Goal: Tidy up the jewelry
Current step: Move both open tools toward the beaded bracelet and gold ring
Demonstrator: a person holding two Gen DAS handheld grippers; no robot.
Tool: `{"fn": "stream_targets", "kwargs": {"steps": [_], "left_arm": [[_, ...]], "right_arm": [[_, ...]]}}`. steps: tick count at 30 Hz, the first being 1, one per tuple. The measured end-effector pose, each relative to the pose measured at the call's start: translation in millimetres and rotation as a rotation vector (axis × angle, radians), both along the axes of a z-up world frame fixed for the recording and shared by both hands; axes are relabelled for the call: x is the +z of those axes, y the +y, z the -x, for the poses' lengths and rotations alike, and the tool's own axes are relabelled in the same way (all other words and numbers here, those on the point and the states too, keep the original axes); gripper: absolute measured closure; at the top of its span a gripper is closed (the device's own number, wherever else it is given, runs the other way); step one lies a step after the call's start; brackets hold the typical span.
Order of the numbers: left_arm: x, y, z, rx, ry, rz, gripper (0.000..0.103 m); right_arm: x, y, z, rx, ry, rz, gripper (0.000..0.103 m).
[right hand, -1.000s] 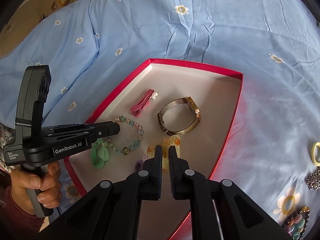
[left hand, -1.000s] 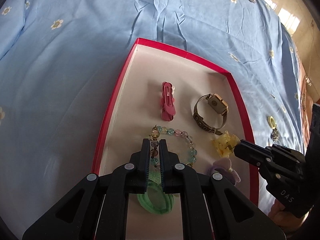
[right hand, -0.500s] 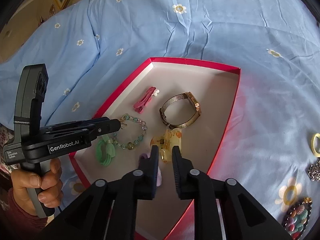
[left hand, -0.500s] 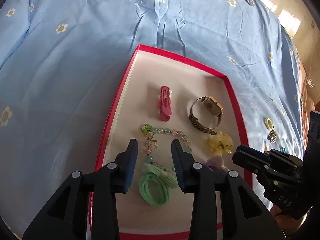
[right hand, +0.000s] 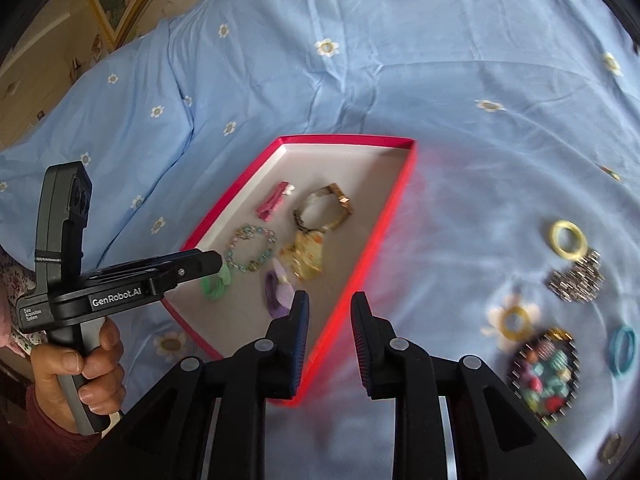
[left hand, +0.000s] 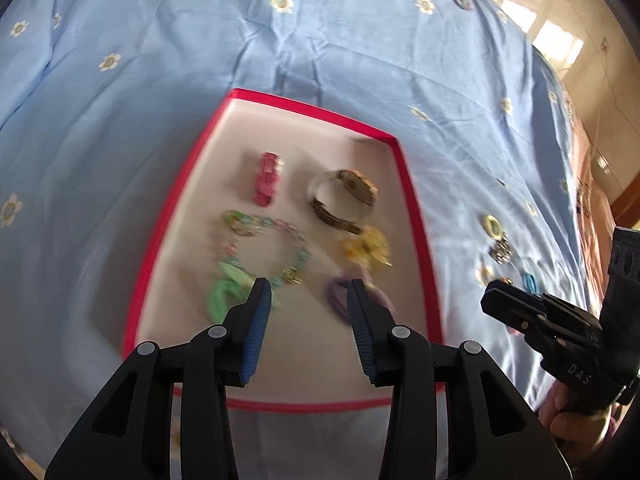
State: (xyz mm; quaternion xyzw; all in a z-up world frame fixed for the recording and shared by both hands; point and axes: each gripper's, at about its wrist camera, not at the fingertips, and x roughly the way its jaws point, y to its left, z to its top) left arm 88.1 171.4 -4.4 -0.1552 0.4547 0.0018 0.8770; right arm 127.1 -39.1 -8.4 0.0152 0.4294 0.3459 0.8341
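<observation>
Shallow red-rimmed cardboard tray with a pale floor (right hand: 394,196), resting on a bed under a light-blue sheet printed with small white daisies (right hand: 360,60); contents, read from the left wrist view: pink hair clip (left hand: 267,178) at 11 o'clock; gold-faced wristwatch with a mesh band (left hand: 344,196) at 1 o'clock; pastel glass-bead bracelet (left hand: 264,248) near centre; translucent yellow claw clip (left hand: 366,250) at 3 o'clock, just below the watch; green hair tie (left hand: 224,294) at 7 o'clock; purple hair tie (left hand: 340,300) at 5 o'clock.

Left tool (left hand: 308,320): fingers spread wide, holding nothing, above the tray's near end.

Right tool (right hand: 329,340): fingers spread, holding nothing, over the tray's near right rim.

Loose on the sheet at 3 to 4 o'clock of the tray, right wrist view: yellow ring (right hand: 567,240) beside a silver rhinestone piece (right hand: 576,278); multicoloured beaded oval brooch (right hand: 546,372); blue hair tie (right hand: 622,350).
</observation>
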Motion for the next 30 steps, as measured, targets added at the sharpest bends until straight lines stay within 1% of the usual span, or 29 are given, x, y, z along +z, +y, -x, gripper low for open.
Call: {"fn": "stream_targets", "kwargs": {"steps": [12, 14, 16, 24, 30], "left_arm": [[8.3, -64.7, 6.8, -0.132, -0.005, 0.005, 0.065], [7.7, -75.0, 6.8, -0.153, -0.001, 0.007, 0.063], [6.8, -83.8, 6.6, -0.170, 0.002, 0.006, 0.063], [2.0, -121.6, 5.1, -0.246, 0.021, 0.010, 0.063], [-5.4, -148.8, -0.4, -0.303, 0.044, 0.005, 0.063]], "right_arm": [[1.1, -74.7, 19.1, -0.129, -0.010, 0.013, 0.076], [-0.7, -87.2, 23.0, -0.152, -0.006, 0.015, 0.075], [-3.0, -98.3, 26.3, -0.173, -0.002, 0.018, 0.073], [-11.0, -143.1, 39.6, -0.270, 0.016, 0.012, 0.073], [-12.6, -163.1, 44.8, -0.312, 0.015, 0.016, 0.073]]}}
